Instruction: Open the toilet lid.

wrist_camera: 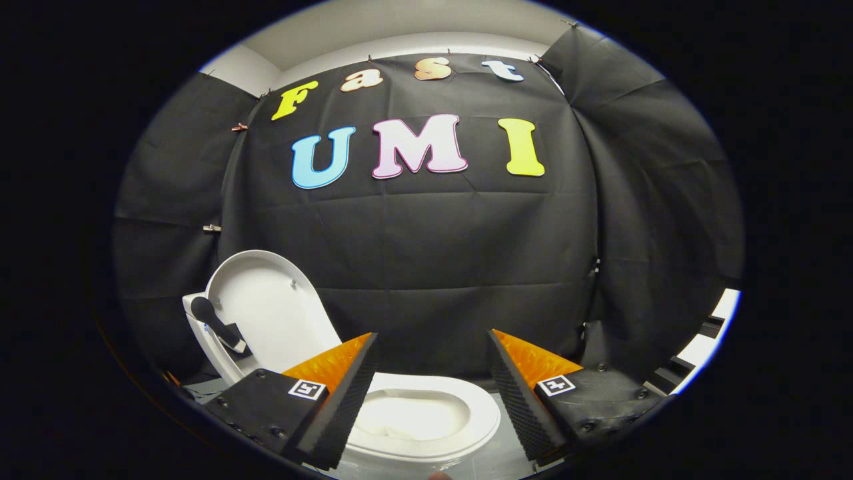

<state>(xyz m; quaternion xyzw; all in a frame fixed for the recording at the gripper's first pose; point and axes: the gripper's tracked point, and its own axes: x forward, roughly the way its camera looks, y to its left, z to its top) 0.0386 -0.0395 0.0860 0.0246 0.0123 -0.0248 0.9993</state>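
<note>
The white toilet lid (266, 307) stands raised, leaning back to the left behind the bowl. The white seat ring (476, 420) lies down around the open bowl (413, 413), low between my two fingers. A black handle-like part (216, 325) sticks out beside the lid on its left. My gripper (432, 347) is open, held above the bowl, with nothing between its fingers. Its left finger covers part of the seat's left side.
Black cloth forms the booth's wall (426, 253) close behind the toilet and wraps round on both sides. A pale floor (493, 460) shows under the bowl. At the far right a white strip with dark blocks (700, 347) edges the booth.
</note>
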